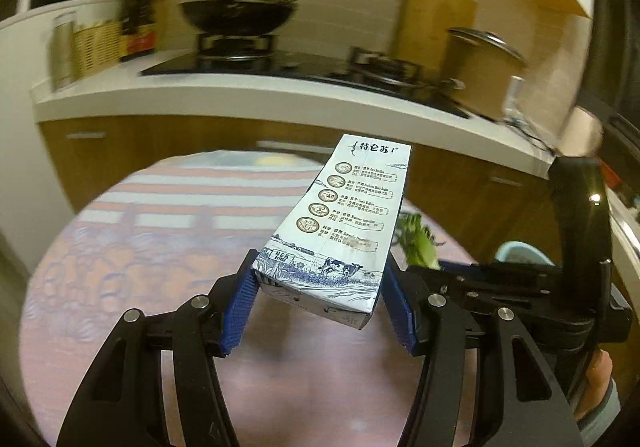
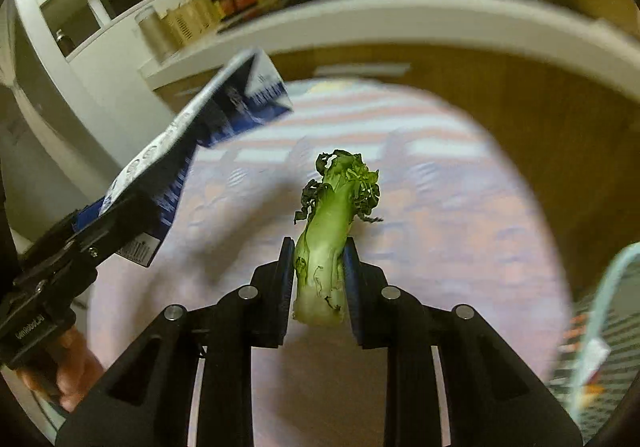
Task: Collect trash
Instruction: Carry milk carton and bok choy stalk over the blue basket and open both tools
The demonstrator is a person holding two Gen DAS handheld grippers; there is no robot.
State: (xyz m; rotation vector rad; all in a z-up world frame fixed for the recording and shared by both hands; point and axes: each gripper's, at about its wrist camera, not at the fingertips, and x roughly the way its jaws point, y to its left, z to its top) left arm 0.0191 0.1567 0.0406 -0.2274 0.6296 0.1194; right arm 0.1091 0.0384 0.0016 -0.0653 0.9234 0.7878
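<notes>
The left tongs (image 1: 320, 307) are closed on the base of a blue-and-white milk carton (image 1: 344, 223) held above the pink-clothed round worktop (image 1: 140, 247), while the right tongs (image 2: 319, 279) pinch a wilted green vegetable stalk (image 2: 326, 243) over that worktop

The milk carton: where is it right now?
The milk carton is clamped in the left gripper, lifted over the round table; the right wrist view shows it left of the vegetable stalk.
</notes>
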